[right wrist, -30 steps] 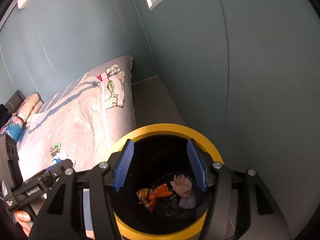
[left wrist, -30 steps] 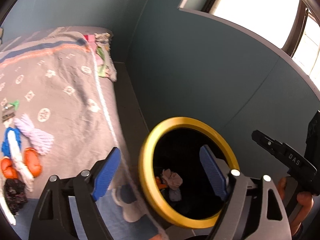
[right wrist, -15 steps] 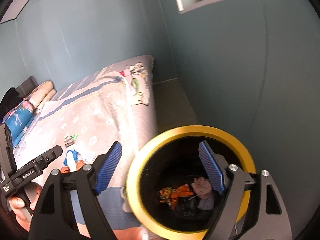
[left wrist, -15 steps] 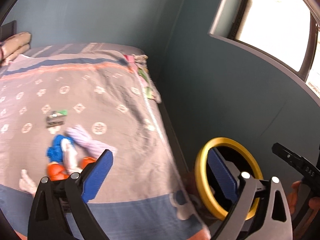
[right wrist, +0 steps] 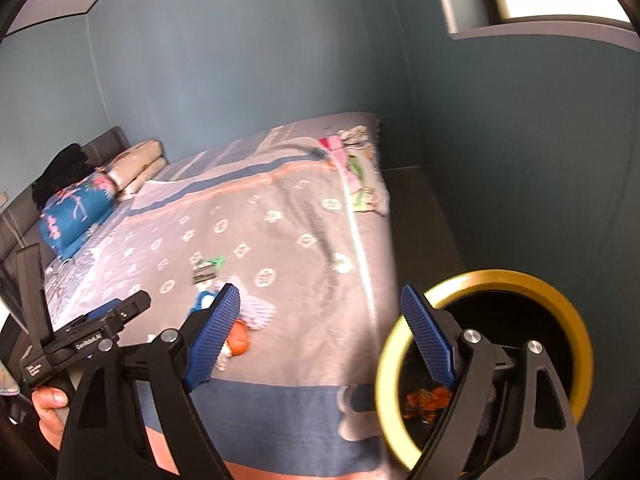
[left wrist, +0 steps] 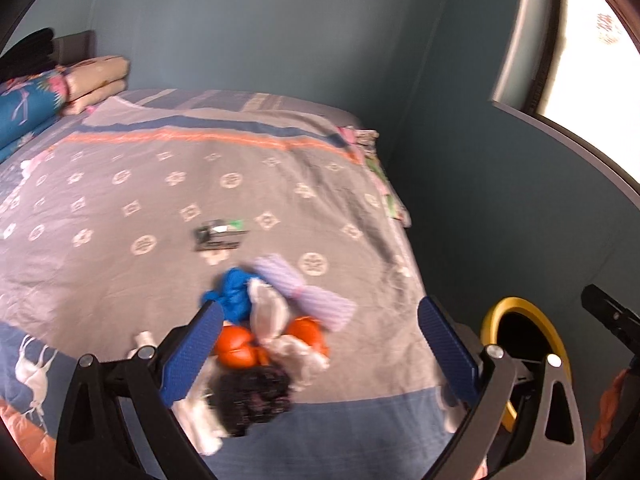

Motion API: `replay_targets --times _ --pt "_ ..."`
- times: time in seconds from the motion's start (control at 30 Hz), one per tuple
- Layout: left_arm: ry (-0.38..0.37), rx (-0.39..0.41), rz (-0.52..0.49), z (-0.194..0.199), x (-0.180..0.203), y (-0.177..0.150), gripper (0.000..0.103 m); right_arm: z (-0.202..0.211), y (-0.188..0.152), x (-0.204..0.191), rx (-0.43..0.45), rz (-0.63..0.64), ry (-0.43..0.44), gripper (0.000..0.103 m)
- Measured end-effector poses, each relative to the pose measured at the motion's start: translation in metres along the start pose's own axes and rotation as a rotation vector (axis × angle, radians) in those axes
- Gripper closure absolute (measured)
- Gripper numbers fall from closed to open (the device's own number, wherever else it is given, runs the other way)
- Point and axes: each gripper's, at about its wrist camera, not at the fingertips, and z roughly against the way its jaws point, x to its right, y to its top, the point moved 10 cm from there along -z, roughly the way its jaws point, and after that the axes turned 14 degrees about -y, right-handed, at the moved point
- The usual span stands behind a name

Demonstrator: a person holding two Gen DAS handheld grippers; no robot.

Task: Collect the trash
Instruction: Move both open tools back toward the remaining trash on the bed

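Facing a bed, two hand-held grippers are both spread wide and empty. The left gripper has its blue fingertips set apart on either side of a small heap of trash on the bedspread, near the bed's front edge and toward its right side. It hovers above the heap; whether it touches is unclear, as the view is blurred. The heap holds something blue, orange pieces, white and lilac crumpled material, and a dark clump nearest the camera. A small dark packet with a green tab lies apart, farther in toward the bed's middle.

The right gripper is also agape with nothing between its fingers. It sits over the front right corner of the bed, beside a black bin with a yellow rim on the floor against the bed's right side. Orange scraps already lie inside the bin.

The step in hand looks like reaching for the next piece. The next move likely calls for lowering the left gripper onto one item, closing on it, then carrying it right to the bin.
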Motion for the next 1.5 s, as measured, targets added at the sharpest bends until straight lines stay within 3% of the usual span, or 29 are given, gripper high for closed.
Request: replay_targets --times 0.27,0.73,1.5 --pt "0.08 0.0 0.073 0.014 -0.058 -0.011 0.009 -0.016 -0.005 -0.064 -0.037 0.061 0.073 0.022" --pt "0.181 -0.034 0.172 0.017 -0.136 -0.042 0.009 -0.057 -0.02 -0.13 -0.091 0.136 0.124 0.022" --pt "0.22 -0.166 0.249 -0.022 -0.173 -0.101 0.009 -0.188 -0.063 -0.177 -0.248 0.267 0.053 0.023"
